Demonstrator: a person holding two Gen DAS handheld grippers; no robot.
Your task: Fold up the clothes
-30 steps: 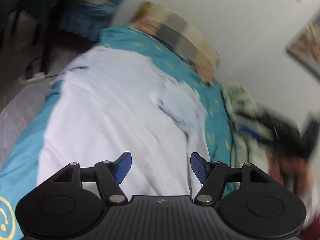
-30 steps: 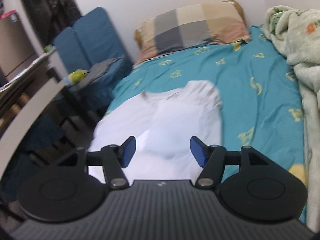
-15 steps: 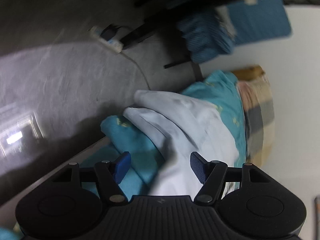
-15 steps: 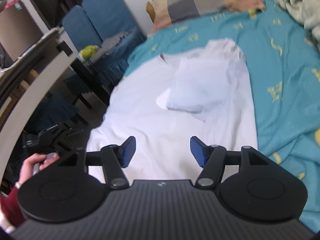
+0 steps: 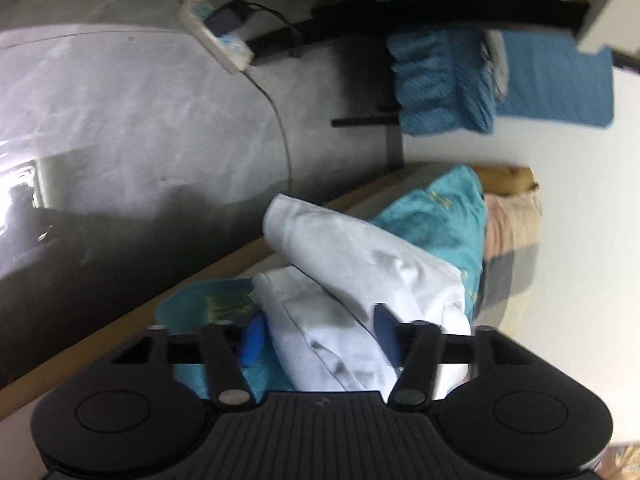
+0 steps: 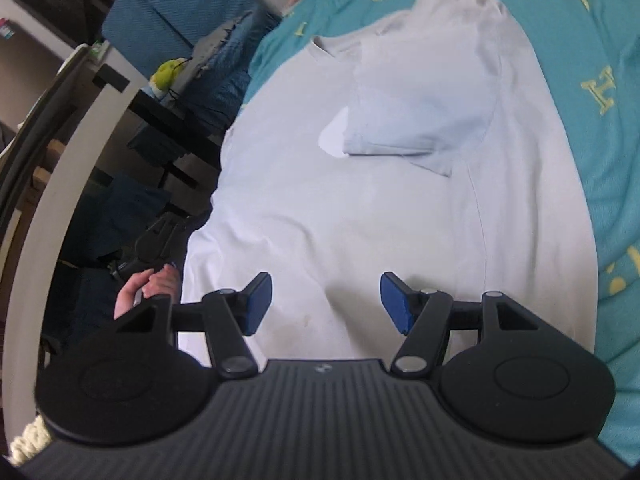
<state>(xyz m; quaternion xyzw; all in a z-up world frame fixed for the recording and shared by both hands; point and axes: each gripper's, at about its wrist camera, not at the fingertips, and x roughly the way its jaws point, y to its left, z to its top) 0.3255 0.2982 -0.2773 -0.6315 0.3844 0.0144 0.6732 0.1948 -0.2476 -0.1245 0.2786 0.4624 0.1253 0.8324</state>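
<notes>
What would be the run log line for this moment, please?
left gripper: closing around white shirt edge | right gripper: open above shirt | one sleeve folded in

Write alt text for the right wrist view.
The right gripper, jaws open, hovers over a white T-shirt spread on a teal bedsheet, one sleeve folded inward. At the shirt's left edge, a hand holds the left gripper.

Soft cloth, matt plastic

White T-shirt [image 6: 380, 208]: smooth thin cloth; teal bedsheet [image 6: 592, 40]: printed fabric; gripper fingers [image 6: 400, 304]: matt blue pads.
</notes>
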